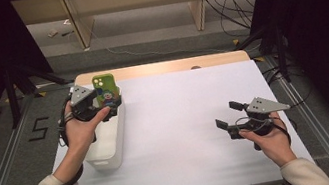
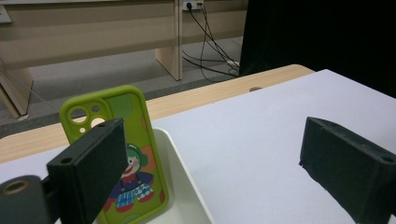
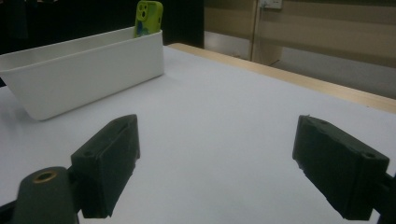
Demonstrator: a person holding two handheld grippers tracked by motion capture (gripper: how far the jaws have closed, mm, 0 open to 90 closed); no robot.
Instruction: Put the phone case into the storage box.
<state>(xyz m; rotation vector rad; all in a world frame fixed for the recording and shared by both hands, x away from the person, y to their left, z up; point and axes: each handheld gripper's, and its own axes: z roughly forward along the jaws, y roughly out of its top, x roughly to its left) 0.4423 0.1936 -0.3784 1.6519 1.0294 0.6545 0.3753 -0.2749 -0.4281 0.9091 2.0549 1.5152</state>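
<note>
Clearly the green phone case (image 2: 126, 158) stands upright at the far end of the white bin (image 1: 111, 147), at ten o'clock on the table (image 1: 192, 118). Probably light, flexible and slightly grippy, it is best pinched across its long edges. Both the left gripper (image 2: 224, 163) and right gripper (image 3: 224, 168) stand spread, holding nothing.

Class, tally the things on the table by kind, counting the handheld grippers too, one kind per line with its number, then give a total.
Green cartoon-printed phone case, standing upright in the bin: 1
White plastic oblong bin: 1
Black two-jaw grippers, both open: left gripper, right gripper: 2
Total: 4
</note>
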